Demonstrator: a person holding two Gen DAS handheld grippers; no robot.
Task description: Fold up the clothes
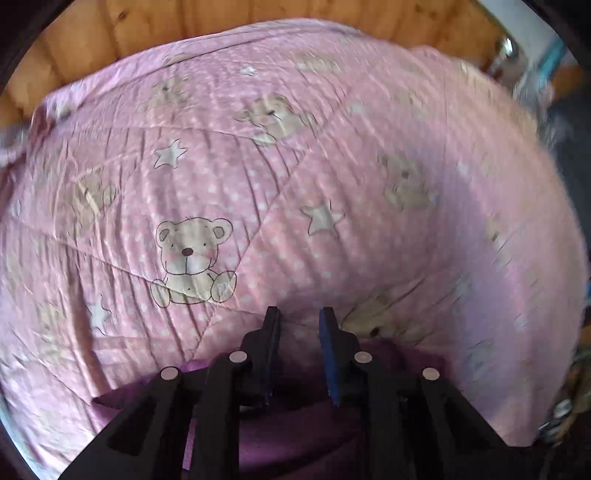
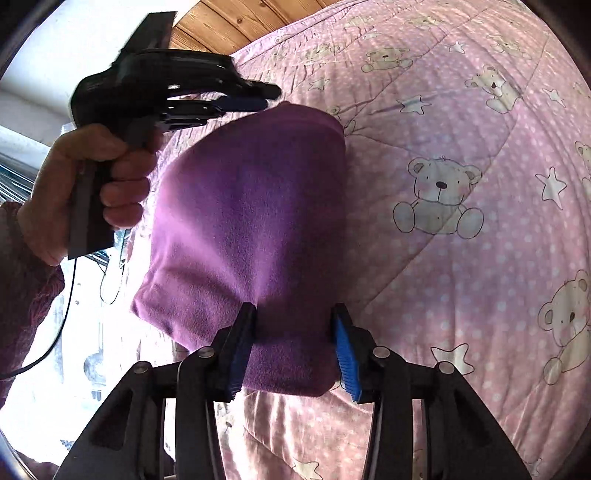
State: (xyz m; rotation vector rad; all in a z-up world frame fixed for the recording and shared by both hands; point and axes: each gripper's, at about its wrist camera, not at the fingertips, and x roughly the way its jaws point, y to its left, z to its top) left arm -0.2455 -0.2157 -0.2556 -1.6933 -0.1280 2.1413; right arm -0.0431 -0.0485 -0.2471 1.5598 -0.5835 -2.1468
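A purple fleece garment [image 2: 251, 206] lies folded into a thick pad on a pink bear-print quilt [image 2: 461, 258]. My right gripper [image 2: 293, 321] is open, and its blue-padded fingers [image 2: 345, 350] stand on either side of the garment's near end. My left gripper [image 2: 269, 96], held by a hand [image 2: 110, 177], hovers over the garment's far left corner. In the left wrist view, the left gripper [image 1: 299, 319] is open with only quilt [image 1: 295, 184] showing between the fingers. The purple garment [image 1: 295, 424] lies under its base.
The quilt covers nearly all of both views. Wooden panelling [image 1: 258, 18] runs behind it, also seen as wood boards [image 2: 236, 18] at the top of the right wrist view. A black cable [image 2: 62, 321] hangs from the left gripper's handle in front of a bright window area at the left.
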